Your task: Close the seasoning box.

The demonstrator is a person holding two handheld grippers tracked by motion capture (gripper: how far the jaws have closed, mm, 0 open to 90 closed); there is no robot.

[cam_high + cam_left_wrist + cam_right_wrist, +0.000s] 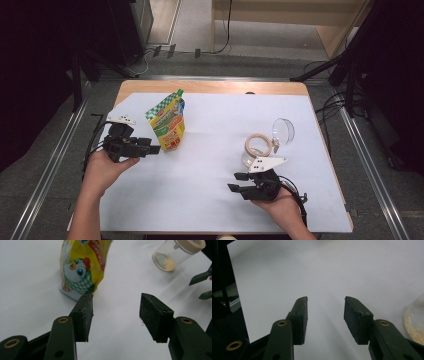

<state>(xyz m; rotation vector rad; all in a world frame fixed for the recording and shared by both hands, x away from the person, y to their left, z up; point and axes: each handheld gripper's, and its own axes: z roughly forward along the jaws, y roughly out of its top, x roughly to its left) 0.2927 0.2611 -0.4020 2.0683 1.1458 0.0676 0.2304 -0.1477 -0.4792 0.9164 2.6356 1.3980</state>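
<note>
High view: crinkly yellow pouch (167,122) upright; clear cylindrical jar (257,147), beige rim.

Upright yellow pouch (168,123), open jar (257,148)

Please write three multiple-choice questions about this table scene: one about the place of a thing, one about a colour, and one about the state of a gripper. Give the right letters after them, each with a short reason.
1. Where does the pouch stand?
A. near the left gripper
B. beside the jar
C. at the table's near edge

2. What colour is the jar's rim?
A. blue
B. beige
C. black

3. How are the right gripper's jaws?
A. shut on the jar
B. shut on nothing
C. open, nothing between them

Answers: 1 A, the high view shows the pouch just past that gripper's tips. 2 B, the ring at its mouth is beige. 3 C, the right gripper view shows a gap with bare white table between the pads.
</note>
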